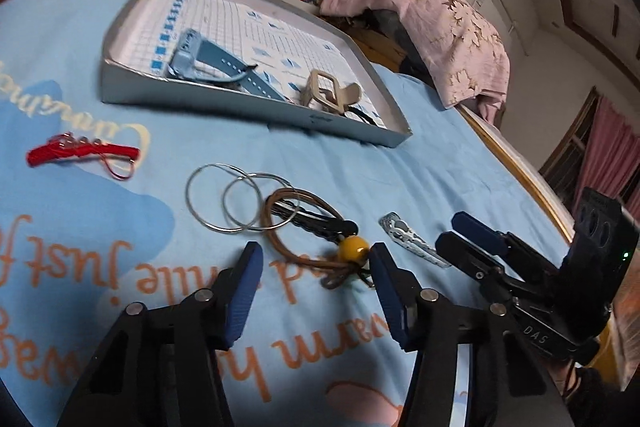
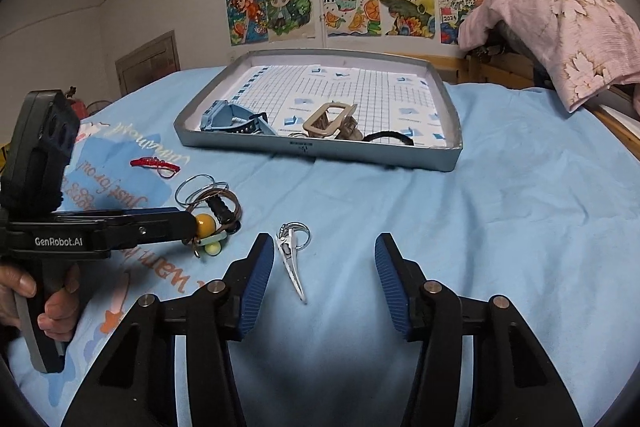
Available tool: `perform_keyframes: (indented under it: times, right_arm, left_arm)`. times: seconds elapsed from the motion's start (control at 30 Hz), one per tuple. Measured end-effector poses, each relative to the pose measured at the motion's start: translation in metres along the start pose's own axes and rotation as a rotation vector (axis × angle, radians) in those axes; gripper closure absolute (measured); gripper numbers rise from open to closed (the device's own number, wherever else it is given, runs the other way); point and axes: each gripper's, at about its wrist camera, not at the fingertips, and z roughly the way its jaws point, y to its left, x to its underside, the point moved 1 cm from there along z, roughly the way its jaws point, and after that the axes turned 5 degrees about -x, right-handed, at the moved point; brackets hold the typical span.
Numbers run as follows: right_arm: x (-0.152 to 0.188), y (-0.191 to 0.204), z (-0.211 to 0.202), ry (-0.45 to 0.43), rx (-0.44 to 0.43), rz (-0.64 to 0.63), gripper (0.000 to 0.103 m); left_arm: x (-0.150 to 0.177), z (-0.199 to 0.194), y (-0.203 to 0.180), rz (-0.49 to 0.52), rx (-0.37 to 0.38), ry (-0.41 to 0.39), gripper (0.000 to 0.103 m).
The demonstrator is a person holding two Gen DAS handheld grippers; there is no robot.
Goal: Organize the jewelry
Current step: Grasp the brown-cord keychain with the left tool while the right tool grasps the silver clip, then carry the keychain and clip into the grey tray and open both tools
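- Jewelry, loose lot, lying on a light blue bedsheet with orange lettering (image 2: 480,227); part already sits in a shallow grey tray lined with gridded paper (image 2: 248,143) farther back on the bed.
- Brown leather cord bracelet with a yellow bead (image 1: 353,247); lies on the sheet, its bead just ahead of the left gripper (image 1: 316,259), close to the inner face of that gripper's right-hand finger; whether it touches is unclear.
- Left gripper; blue-padded fingers stand apart, nothing clamped between them; a person's hand (image 2: 56,311) holds its handle.
- Two thin silver hoop bangles (image 1: 236,199); overlapping each other and the cord bracelet, flat on the sheet.
- Black braided band (image 1: 316,223); lies within the cord loop.
- Red woven string bracelet (image 1: 80,151); apart from the others, on the sheet near the tray's front wall.
- Silver metal hair clip with a ring at one end (image 2: 292,259); lies on the sheet between the fingers of the right gripper (image 2: 324,267), just beside the left-hand pad.
- Right gripper; fingers apart, pads not pressing on the clip.
- Tray contents: light blue watch with strap (image 2: 232,123); beige plastic claw clip (image 2: 332,123); black elastic hair tie (image 2: 390,138), against the front wall.
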Motion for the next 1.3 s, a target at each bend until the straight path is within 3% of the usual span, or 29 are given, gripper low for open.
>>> perform_keyframes:
  times: [0.1, 0.27, 0.4, 0.57, 0.77, 1.3]
  right_arm:
    - [0.001, -0.001, 0.002, 0.008, -0.002, 0.009, 0.064]
    - [0.002, 0.002, 0.005, 0.024, -0.005, -0.004, 0.064]
    - [0.002, 0.004, 0.009, 0.048, -0.010, -0.016, 0.072]
    - [0.003, 0.006, 0.013, 0.078, -0.038, -0.020, 0.073]
    - [0.006, 0.004, 0.017, 0.113, -0.041, -0.003, 0.094]
    - [-0.007, 0.000, -0.013, -0.032, -0.053, 0.022, 0.094]
  left_arm:
    - [0.000, 0.003, 0.003, -0.032, 0.021, 0.007, 0.060]
    - [-0.001, 0.008, 0.009, -0.073, 0.041, 0.015, 0.074]
    - [-0.001, 0.009, 0.006, -0.063, 0.039, 0.021, 0.097]
    - [0.000, 0.010, -0.001, -0.044, 0.025, 0.043, 0.099]
    - [0.001, 0.000, -0.014, -0.013, 0.029, 0.033, 0.100]
    - [-0.014, -0.037, -0.023, -0.016, 0.010, -0.058, 0.100]
